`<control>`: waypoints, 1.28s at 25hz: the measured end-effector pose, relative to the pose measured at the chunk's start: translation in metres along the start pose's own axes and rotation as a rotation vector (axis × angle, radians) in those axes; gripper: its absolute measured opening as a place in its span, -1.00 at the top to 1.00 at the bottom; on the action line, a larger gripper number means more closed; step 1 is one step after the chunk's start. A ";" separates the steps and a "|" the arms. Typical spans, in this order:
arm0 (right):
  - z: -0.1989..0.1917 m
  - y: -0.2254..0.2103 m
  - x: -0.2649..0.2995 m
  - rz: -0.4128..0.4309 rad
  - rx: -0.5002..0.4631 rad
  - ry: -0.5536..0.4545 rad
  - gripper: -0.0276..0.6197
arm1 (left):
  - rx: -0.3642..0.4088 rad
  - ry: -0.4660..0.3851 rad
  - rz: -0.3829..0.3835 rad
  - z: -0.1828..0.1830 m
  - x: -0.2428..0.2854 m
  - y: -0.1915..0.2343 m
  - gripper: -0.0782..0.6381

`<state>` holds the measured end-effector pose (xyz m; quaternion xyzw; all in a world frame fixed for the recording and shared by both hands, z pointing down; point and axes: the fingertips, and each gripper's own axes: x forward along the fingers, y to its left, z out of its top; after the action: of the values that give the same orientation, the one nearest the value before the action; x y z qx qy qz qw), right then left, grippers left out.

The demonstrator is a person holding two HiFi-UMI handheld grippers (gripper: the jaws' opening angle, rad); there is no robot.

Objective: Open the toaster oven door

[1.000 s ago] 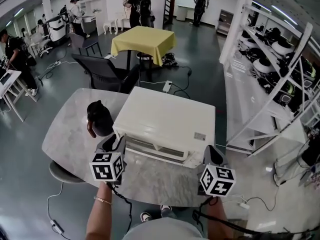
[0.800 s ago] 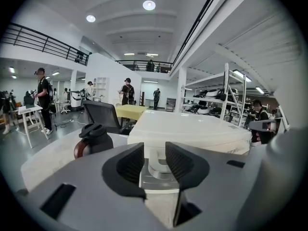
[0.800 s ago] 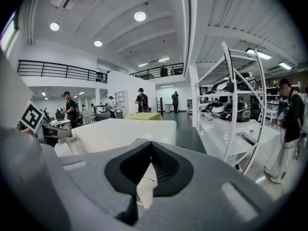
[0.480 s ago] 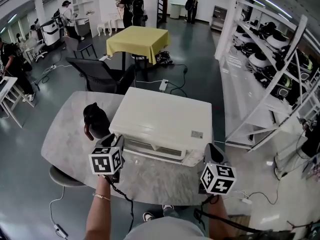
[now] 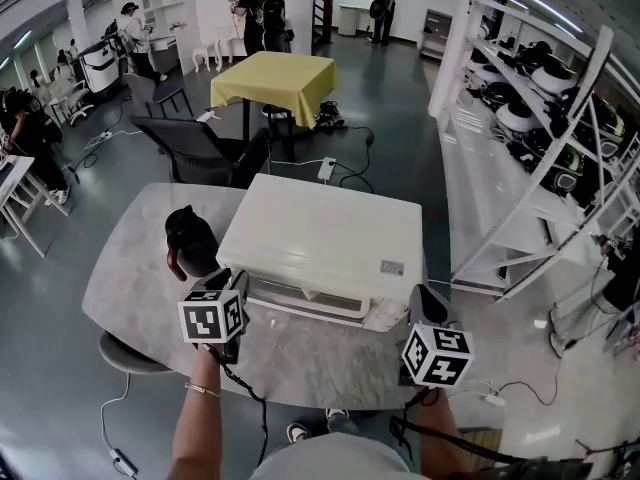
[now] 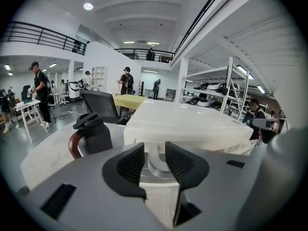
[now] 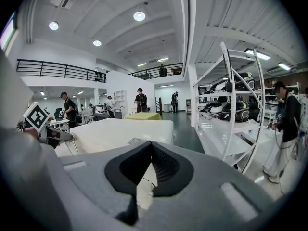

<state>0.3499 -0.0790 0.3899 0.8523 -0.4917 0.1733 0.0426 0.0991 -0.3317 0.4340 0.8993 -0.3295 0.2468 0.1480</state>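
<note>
Left gripper [image 6: 155, 146] pinches the toaster oven [image 5: 325, 233] door handle [image 6: 157, 163] near the tabletop's [image 5: 130, 268] front edge, ready to pull (right gripper [image 7: 151, 143] pressed together, idle)

a dark jug [image 5: 190, 236], perhaps a kettle, stands on the marble table [image 5: 130, 278]; yellow-clothed table [image 5: 275, 76] behind

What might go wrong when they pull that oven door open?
1. The left gripper holds the door handle at its far left end, not the middle, so a pull may twist it or slip off.
2. The right gripper is shut and empty beside the toaster oven, not bracing it; the oven might slide on the table.
3. The black jug stands close to the left gripper and might get knocked.
</note>
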 end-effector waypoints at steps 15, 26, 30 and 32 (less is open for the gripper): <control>-0.004 0.005 -0.007 0.022 0.006 -0.002 0.90 | -0.017 0.022 -0.019 -0.002 0.001 -0.001 0.41; -0.009 0.005 -0.019 0.024 0.003 0.003 0.90 | -0.027 0.031 -0.026 -0.013 -0.010 -0.001 0.41; -0.012 0.010 -0.020 0.036 0.001 0.006 0.90 | -0.033 0.043 -0.021 -0.021 -0.014 0.000 0.41; -0.012 0.011 -0.021 0.044 0.000 0.007 0.90 | -0.039 0.044 -0.016 -0.023 -0.016 -0.002 0.41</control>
<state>0.3282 -0.0644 0.3935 0.8407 -0.5100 0.1772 0.0405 0.0817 -0.3124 0.4450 0.8933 -0.3235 0.2586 0.1746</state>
